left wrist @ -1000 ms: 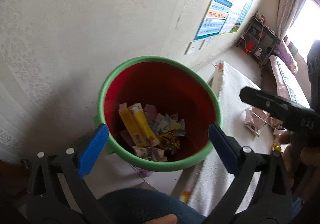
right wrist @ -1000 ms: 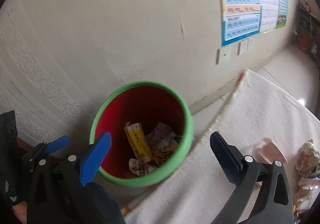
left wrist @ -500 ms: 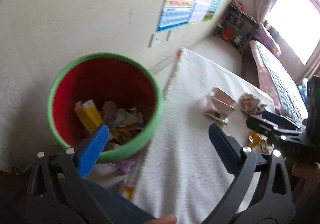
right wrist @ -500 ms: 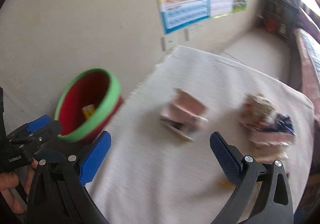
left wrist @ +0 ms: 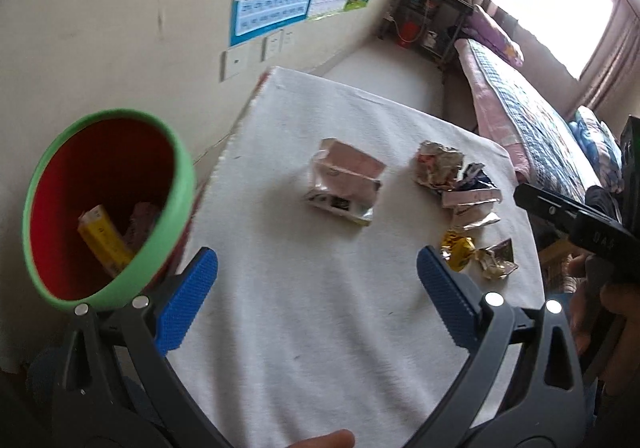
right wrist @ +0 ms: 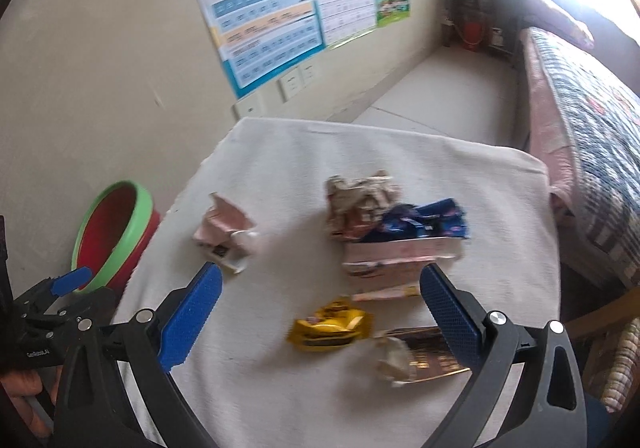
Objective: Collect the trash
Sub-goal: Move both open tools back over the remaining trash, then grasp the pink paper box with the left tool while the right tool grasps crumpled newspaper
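- Right wrist view, nearest: the right tool (right wrist: 320, 294) hangs spread and empty over the white-covered surface (right wrist: 280, 388); the left tool (left wrist: 316, 280) is likewise spread, holding nothing.
- Just beyond the right tool: a yellow wrapper (right wrist: 330, 329) and a crumpled foil wrapper (right wrist: 416, 358), both uncollected.
- Mid-surface: a pink carton (left wrist: 344, 184) lies alone, with a heap of wrappers (right wrist: 396, 224) beside it.
- Off the surface's left edge: the green-rimmed bin (left wrist: 108, 204) already holds some trash, so the task appears partly done, with several pieces left.
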`<action>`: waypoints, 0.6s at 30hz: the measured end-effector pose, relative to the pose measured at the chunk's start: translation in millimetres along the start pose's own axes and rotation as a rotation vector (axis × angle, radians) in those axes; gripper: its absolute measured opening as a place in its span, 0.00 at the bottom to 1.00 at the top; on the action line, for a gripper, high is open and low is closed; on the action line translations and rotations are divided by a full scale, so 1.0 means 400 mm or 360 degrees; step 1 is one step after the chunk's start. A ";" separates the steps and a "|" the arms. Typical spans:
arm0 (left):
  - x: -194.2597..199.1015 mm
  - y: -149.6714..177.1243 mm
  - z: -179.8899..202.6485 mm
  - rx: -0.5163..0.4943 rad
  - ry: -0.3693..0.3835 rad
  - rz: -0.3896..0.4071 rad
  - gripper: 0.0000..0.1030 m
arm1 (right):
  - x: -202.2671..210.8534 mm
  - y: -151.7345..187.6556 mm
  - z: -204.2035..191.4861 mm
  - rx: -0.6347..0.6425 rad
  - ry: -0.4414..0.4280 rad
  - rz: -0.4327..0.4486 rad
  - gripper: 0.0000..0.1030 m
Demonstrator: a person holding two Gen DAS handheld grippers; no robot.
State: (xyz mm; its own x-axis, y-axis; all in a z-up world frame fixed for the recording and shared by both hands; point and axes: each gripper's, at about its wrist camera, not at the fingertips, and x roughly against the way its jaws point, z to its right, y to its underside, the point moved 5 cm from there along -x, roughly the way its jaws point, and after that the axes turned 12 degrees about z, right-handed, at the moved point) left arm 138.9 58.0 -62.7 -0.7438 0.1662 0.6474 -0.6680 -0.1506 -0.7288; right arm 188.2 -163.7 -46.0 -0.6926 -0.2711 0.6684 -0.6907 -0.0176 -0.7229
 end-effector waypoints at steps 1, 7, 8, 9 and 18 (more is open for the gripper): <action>-0.008 -0.004 0.010 -0.0011 0.0005 -0.0004 0.95 | 0.003 -0.004 0.015 -0.0002 0.0013 0.0008 0.93; -0.062 -0.026 0.054 -0.0065 -0.0001 -0.0028 0.95 | -0.023 -0.025 0.060 0.0055 0.0062 0.0008 0.93; -0.079 -0.029 0.059 -0.0077 -0.0009 -0.0039 0.95 | -0.032 -0.029 0.062 0.0062 0.0062 0.0003 0.93; -0.088 -0.031 0.060 -0.0085 -0.0012 -0.0047 0.95 | -0.046 -0.035 0.061 0.0074 0.0054 -0.0006 0.93; -0.198 -0.039 0.054 -0.0136 -0.0059 -0.0143 0.95 | -0.167 -0.066 0.033 0.0172 0.0014 -0.0071 0.93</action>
State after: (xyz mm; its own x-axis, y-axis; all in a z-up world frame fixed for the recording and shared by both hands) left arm 207.8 26.0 -97.8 -0.6825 0.1391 0.7175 -0.7286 -0.0527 -0.6829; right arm 255.5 -157.9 -73.8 -0.6641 -0.2592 0.7013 -0.6946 -0.1332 -0.7070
